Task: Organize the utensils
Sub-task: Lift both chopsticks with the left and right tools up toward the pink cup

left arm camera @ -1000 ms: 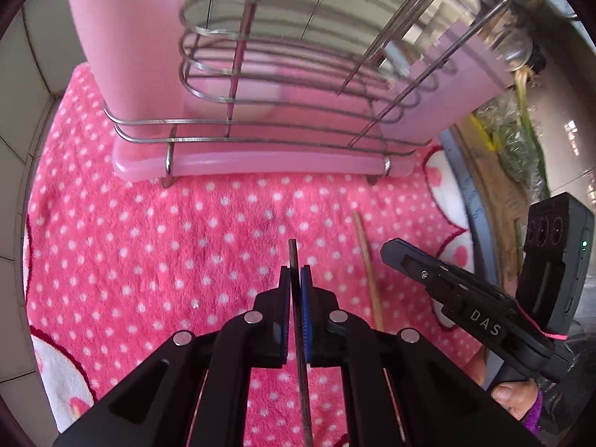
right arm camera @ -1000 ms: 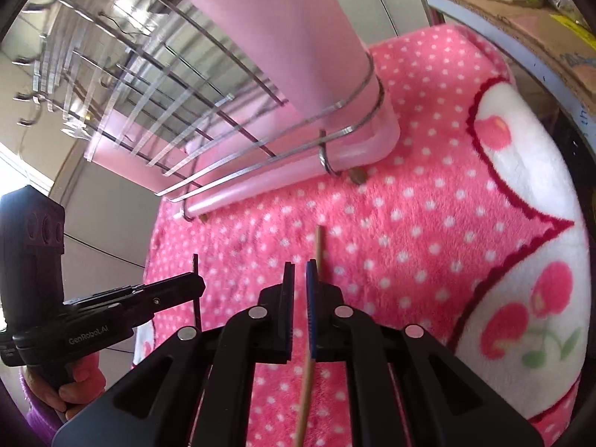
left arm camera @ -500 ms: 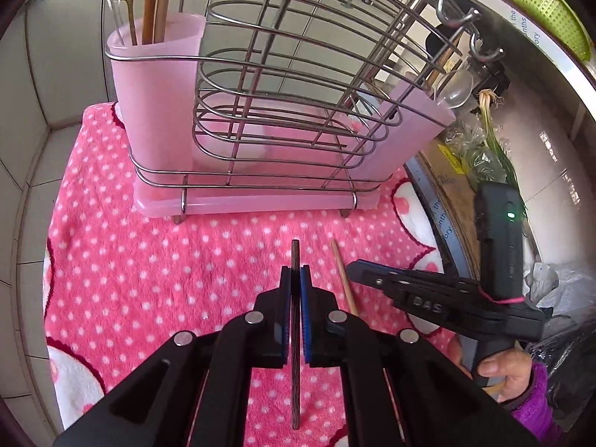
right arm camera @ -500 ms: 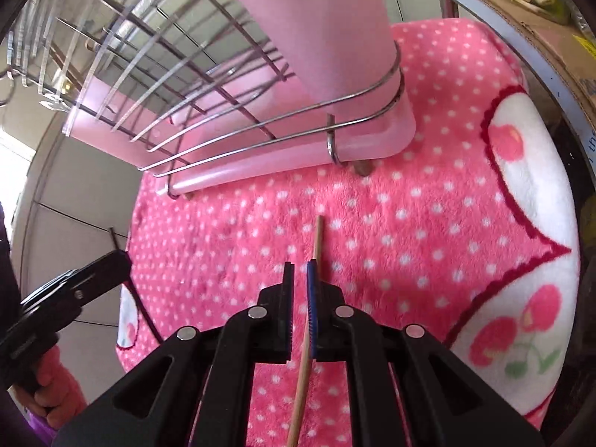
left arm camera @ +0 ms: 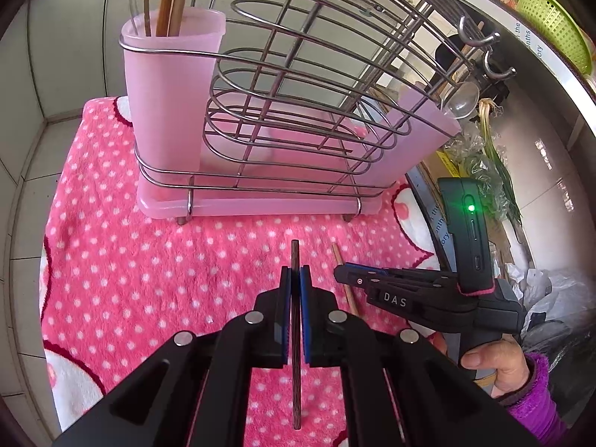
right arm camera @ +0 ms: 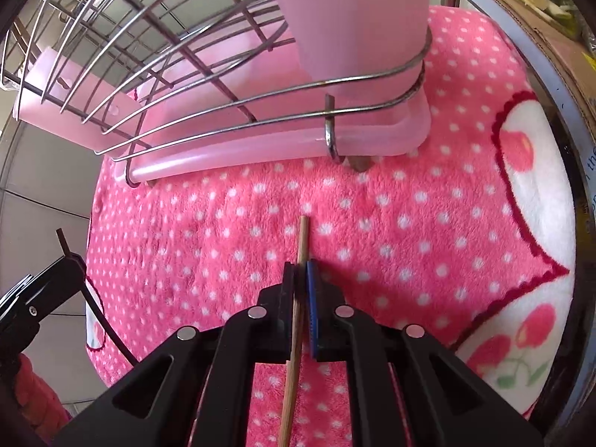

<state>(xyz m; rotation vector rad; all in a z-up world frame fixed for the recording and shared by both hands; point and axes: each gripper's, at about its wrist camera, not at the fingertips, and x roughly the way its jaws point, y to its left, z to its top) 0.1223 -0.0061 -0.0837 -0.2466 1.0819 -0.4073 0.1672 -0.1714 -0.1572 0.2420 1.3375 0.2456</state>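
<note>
I see a fluffy pink dotted towel (left arm camera: pixel 156 260) under the wire rack (left arm camera: pixel 298 111) with its frosted pink cup (left arm camera: pixel 167 85). My left gripper (left arm camera: pixel 295 290) pinches a dark chopstick (left arm camera: pixel 295 372); my right gripper (right arm camera: pixel 301 283) clamps a pale wooden chopstick (right arm camera: pixel 302 238), both above the towel.
</note>
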